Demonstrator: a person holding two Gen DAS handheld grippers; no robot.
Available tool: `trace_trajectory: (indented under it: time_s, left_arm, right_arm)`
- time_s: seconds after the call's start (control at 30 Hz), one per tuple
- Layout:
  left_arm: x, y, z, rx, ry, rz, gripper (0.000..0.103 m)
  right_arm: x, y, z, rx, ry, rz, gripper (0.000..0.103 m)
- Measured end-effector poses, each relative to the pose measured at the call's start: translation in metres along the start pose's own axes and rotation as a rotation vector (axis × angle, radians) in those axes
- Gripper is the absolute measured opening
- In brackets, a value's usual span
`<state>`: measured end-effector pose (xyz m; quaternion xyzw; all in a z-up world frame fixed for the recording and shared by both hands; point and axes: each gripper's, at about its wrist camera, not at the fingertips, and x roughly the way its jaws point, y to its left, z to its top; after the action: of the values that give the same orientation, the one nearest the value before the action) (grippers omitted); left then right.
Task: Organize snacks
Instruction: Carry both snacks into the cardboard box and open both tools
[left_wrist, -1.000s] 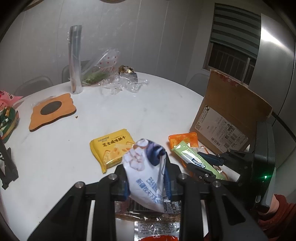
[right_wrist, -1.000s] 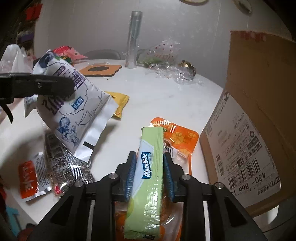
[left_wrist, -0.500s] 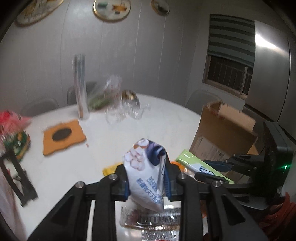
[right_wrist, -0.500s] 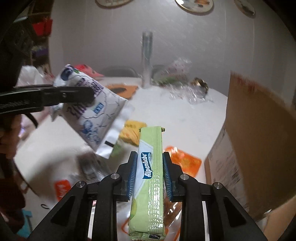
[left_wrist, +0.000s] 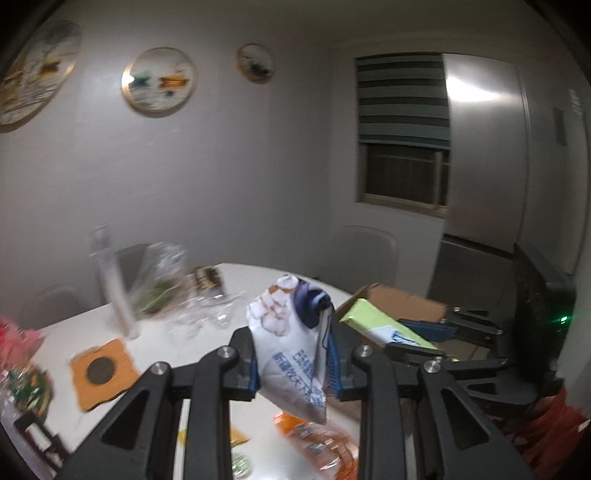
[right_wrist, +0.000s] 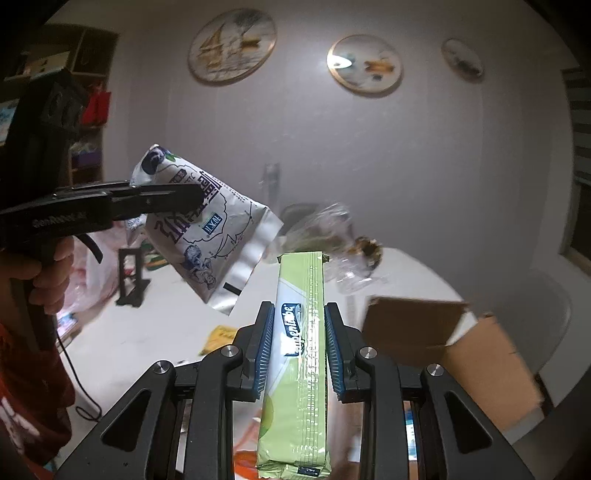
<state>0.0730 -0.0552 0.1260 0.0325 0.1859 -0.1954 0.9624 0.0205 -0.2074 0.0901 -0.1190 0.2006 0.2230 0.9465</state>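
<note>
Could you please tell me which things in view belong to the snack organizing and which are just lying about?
Part of the job:
- white snack bag, held in the left tongs
- green Alpenliebe pack, held in the right tongs
- cardboard box
- orange packet

Lying about:
- wooden coaster
- clear plastic wrap
- wall plates

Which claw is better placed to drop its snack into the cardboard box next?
Probably the right claw: its green pack is next to the open box. The left claw holds the white bag farther from it.
</note>
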Motion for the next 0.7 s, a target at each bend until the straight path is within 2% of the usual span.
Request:
trace_trajectory:
  time_s: [0.17,0.27,0.37,0.7]
  left_arm:
    - [0.034,-0.039,0.019,0.033,0.018,-0.08,0.025]
    - [0.061,-0.06,0.024,0.047,0.061,-0.144,0.025]
    - [0.082,-0.076,0.023,0.061,0.106,-0.168,0.025]
    - [0.152,-0.089,0.003,0.089,0.302,-0.165,0.025]
  right_arm:
    - [0.001,-0.047,-0.001,0.059,0.004,-0.08,0.023]
    - [-0.003,-0.078,-0.012,0.108,0.017,-0.129,0.023]
    - [-0.005,-0.098,-0.021,0.132,0.038,-0.164,0.023]
    - [0.019,-0.135,-0.03,0.177,0.112,-0.116,0.023]
